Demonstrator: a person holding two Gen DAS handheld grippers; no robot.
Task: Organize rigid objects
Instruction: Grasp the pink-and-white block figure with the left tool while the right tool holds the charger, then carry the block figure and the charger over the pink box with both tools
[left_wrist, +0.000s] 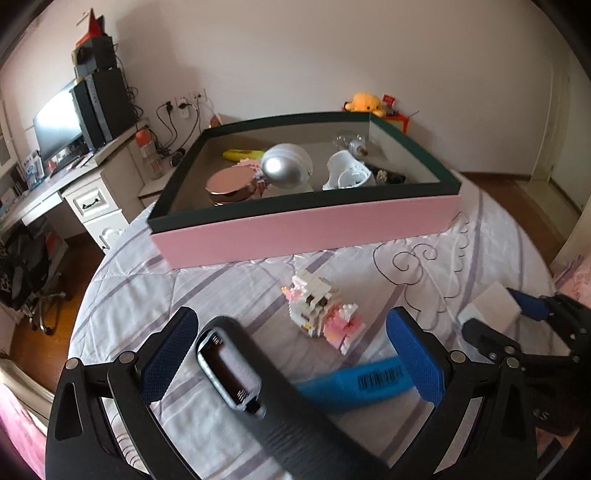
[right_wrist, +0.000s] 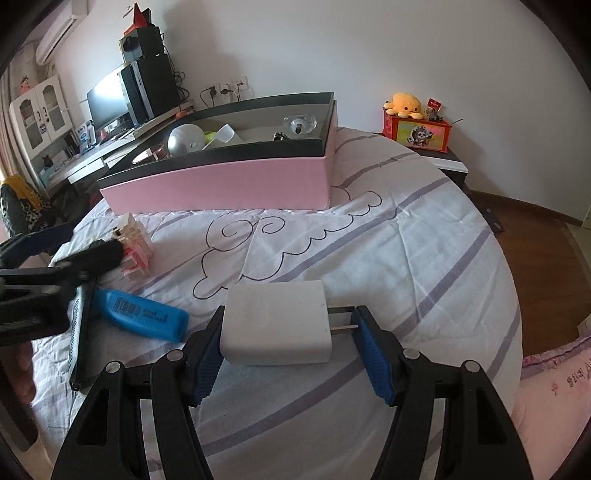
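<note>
Left wrist view: my left gripper (left_wrist: 291, 354) stands with its blue pads (left_wrist: 170, 354) spread wide. A black remote-like device (left_wrist: 236, 373) with an open battery bay lies between them, close to the left pad; whether that pad touches it I cannot tell, and the right pad is clear of it. Beneath the device lies a blue marker (left_wrist: 354, 384) with a barcode, resting on the white quilt (left_wrist: 229, 280). Ahead of the fingers stands a pink-and-white brick figure (left_wrist: 321, 310), apart from both pads.

Right wrist view: my right gripper (right_wrist: 291, 347) brackets a white plug adapter (right_wrist: 275, 321) that sits on the quilt. The left pad (right_wrist: 205, 365) lies against the adapter's left side; the right pad (right_wrist: 373, 354) meets the tips of its two metal prongs (right_wrist: 341, 317). The jaws are therefore partly open, set to the adapter's length, and whether they press it firmly I cannot tell.

Background, both views: a pink box (left_wrist: 306, 225) with a dark green rim stands farther back on the quilt. It holds a silver egg-shaped object (left_wrist: 286, 166), a rose-gold round compact (left_wrist: 231, 182), a white plastic piece (left_wrist: 347, 171), a yellow item (left_wrist: 240, 153) and a clear bulb (left_wrist: 349, 142). The marker, the brick figure and the adapter all lie outside the box, on the near side of it.
</note>
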